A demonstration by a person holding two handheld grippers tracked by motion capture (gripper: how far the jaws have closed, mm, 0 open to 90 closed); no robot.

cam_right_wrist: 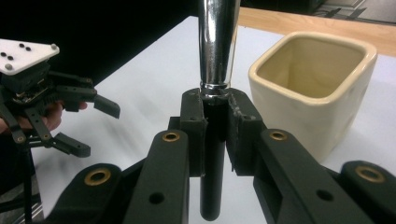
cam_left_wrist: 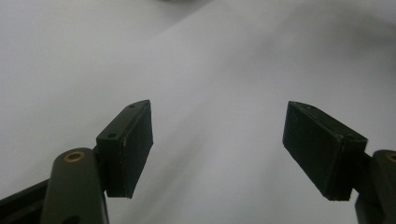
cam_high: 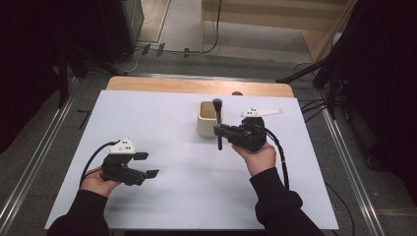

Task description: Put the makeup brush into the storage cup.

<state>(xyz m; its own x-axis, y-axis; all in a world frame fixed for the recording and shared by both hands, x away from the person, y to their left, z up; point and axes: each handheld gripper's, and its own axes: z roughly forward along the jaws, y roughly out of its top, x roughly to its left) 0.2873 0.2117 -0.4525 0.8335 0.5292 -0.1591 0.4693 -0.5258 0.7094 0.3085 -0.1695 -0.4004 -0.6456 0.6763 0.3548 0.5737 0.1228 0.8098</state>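
Observation:
My right gripper is shut on a brush with a black handle, a chrome ferrule and a dark head. In the right gripper view the pads clamp the black handle just below the ferrule of the brush, which stands roughly upright. A cream square cup stands just beyond it, open and looking hollow, and the same cup sits to the right of the brush. My left gripper is open at the near left of the table, nothing between its jaws. That gripper hovers over bare white surface.
A white table top has a wooden strip along its far edge. Metal rails run along both sides on the floor. Dark stands and cables crowd the far right. My left gripper appears at the left of the right gripper view.

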